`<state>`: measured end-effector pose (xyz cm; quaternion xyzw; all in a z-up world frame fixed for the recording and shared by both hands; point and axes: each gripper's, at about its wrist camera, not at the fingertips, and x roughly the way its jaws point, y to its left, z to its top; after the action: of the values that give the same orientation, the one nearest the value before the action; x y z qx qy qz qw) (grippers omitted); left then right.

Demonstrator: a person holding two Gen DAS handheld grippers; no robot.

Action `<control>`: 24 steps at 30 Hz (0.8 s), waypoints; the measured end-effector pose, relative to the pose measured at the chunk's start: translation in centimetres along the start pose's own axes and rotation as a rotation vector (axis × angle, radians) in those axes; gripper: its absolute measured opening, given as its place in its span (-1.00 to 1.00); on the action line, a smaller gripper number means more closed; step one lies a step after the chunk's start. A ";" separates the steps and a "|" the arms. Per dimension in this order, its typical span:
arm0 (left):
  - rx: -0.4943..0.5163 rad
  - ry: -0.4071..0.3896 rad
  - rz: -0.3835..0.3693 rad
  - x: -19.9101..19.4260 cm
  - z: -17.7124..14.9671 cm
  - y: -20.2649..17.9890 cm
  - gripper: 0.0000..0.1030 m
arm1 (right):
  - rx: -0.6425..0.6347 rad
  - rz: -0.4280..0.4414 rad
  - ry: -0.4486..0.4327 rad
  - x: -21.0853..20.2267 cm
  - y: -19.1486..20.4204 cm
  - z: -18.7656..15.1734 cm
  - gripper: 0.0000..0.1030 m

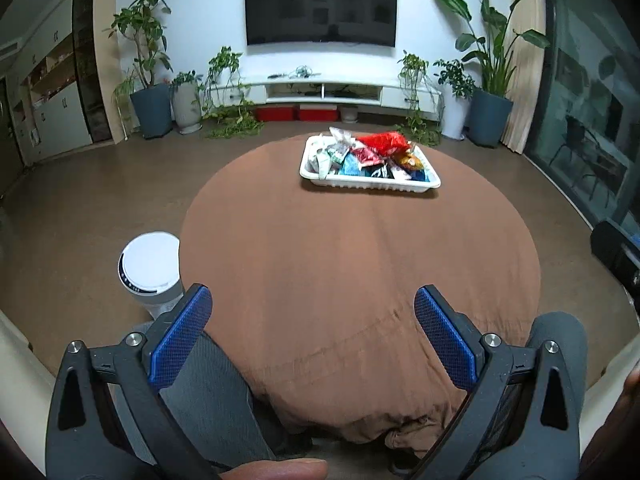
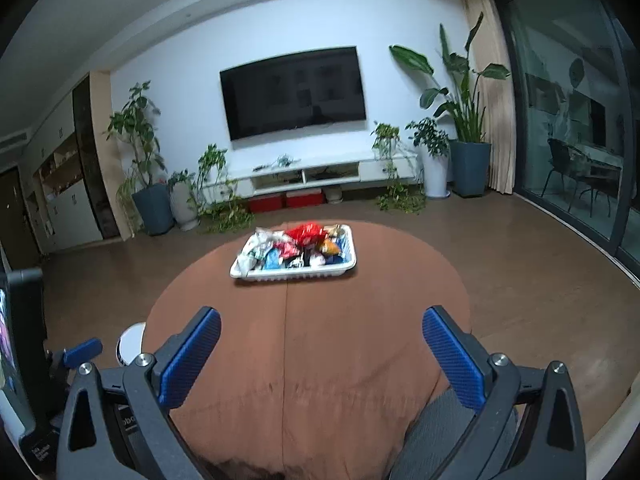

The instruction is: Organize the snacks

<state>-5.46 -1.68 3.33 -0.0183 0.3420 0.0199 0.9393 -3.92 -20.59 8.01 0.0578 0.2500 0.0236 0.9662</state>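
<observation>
A white tray (image 1: 372,185) holds a heap of snack packets, with a red packet (image 1: 383,142) on top. It stands on the far side of a round table under a brown cloth (image 1: 340,264). The tray also shows in the right wrist view (image 2: 296,276), with the red packet (image 2: 306,232) on its pile. My left gripper (image 1: 313,308) is open and empty, held over the near edge of the table, far from the tray. My right gripper (image 2: 322,330) is open and empty, also near the table's front edge.
A white cylindrical appliance (image 1: 151,270) stands on the floor left of the table. A TV (image 1: 320,7), a white media shelf (image 1: 320,90) and potted plants line the far wall. Glass doors (image 2: 568,120) are on the right. The person's grey-clad knees (image 1: 216,396) are below the grippers.
</observation>
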 end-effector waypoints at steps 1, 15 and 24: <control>-0.004 0.009 -0.001 0.1 -0.1 0.1 0.99 | -0.001 0.001 0.011 0.1 0.1 -0.3 1.00; 0.003 0.043 0.013 2.7 1.1 0.3 0.99 | -0.020 0.001 0.070 1.2 0.5 -1.2 1.00; 0.004 0.047 0.011 3.0 1.3 0.4 0.99 | -0.024 -0.001 0.082 1.1 0.6 -1.2 1.00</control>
<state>-2.34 -1.17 2.36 -0.0151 0.3644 0.0242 0.9308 -3.53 -19.81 6.48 0.0451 0.2890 0.0285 0.9558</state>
